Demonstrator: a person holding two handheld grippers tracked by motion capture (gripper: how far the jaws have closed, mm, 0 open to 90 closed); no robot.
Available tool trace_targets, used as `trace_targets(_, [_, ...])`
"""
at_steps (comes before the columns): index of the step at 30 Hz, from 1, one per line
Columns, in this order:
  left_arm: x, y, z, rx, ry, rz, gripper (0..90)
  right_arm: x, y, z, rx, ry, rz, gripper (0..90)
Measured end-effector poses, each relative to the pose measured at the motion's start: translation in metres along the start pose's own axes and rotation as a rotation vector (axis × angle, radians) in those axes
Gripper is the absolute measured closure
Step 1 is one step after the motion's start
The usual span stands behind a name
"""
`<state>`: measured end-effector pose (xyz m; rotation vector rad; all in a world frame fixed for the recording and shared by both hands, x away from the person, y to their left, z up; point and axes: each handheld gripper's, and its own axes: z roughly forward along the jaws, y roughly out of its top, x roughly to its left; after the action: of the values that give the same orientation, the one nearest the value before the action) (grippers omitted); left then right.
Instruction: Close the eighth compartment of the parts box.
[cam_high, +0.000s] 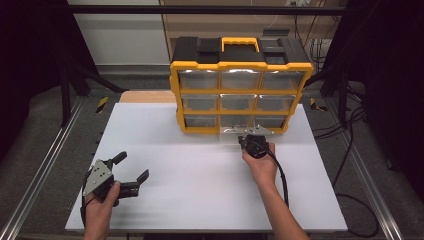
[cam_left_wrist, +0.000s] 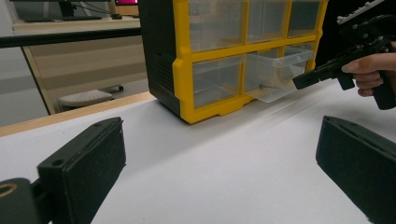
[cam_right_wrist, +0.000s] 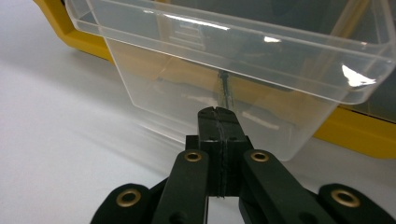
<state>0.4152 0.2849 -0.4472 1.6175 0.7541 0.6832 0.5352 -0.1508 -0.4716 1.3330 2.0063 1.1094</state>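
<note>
Left gripper (cam_high: 131, 172) sat nearest the camera at the white table's (cam_high: 200, 200) front-left corner, jaws spread wide, nothing between them, resting on the bare tabletop well apart from the cabinet. Right gripper (cam_high: 249, 140) was further in, just in front of the cabinet's bottom row; its jaws were pressed fully together, tips at the clear front wall of the pulled-out drawer (cam_right_wrist: 224, 79), touching or just short of it, cannot tell which; no drawer wall visibly caught between the pads. That clear plastic drawer (cam_left_wrist: 275, 74), bottom row middle, stuck partway out of the yellow-and-black organizer cabinet (cam_high: 241, 90); a small dark screw-like item (cam_right_wrist: 224, 86) lay inside. Cabinet had nine clear drawers, three rows of three, one yellow carry handle (cam_high: 240, 44) on top. No readable writing. One black cable (cam_high: 282, 180) trailed from the right gripper along the forearm.
</note>
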Motion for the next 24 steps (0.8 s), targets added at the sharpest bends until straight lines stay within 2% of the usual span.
trace_targets(24, [0.0003,0.0,-0.0004,0.001,0.0,0.001,1.6,0.0002,0.0063,0.005,0.012,-0.006,0.003,90.0])
